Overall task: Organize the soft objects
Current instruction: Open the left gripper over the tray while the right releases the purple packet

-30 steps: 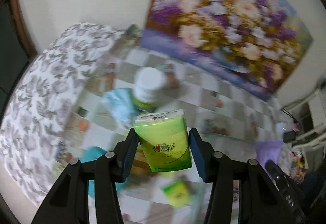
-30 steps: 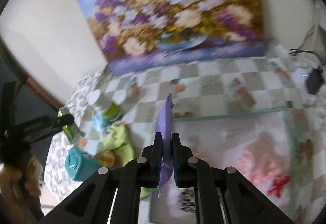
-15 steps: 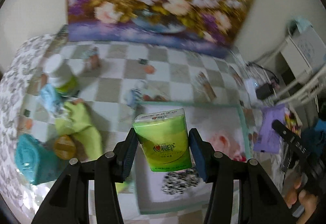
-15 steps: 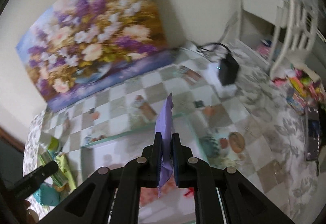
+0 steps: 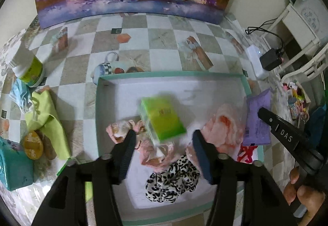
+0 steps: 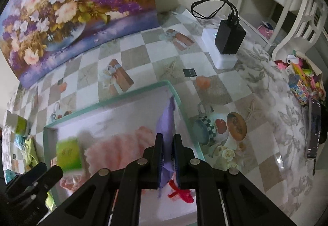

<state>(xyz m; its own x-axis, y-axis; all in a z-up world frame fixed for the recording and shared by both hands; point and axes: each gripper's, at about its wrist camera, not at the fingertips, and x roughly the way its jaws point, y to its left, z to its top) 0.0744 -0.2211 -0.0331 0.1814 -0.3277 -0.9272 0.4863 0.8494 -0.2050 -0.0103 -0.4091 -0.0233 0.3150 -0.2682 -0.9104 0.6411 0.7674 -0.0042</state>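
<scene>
Released since half a second ago, the green tissue pack [image 5: 163, 118] blurs free above the teal-rimmed box [image 5: 98, 102], at twelve o'clock of the left gripper [image 5: 163, 143], whose jaws now gape. At three o'clock, the right gripper [image 6: 168, 156] stays clamped on the purple packet [image 6: 167, 123].

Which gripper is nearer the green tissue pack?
Left. The left gripper is open just behind the green tissue pack; the right gripper, shut on a purple packet, is off toward the tray's right edge.
</scene>
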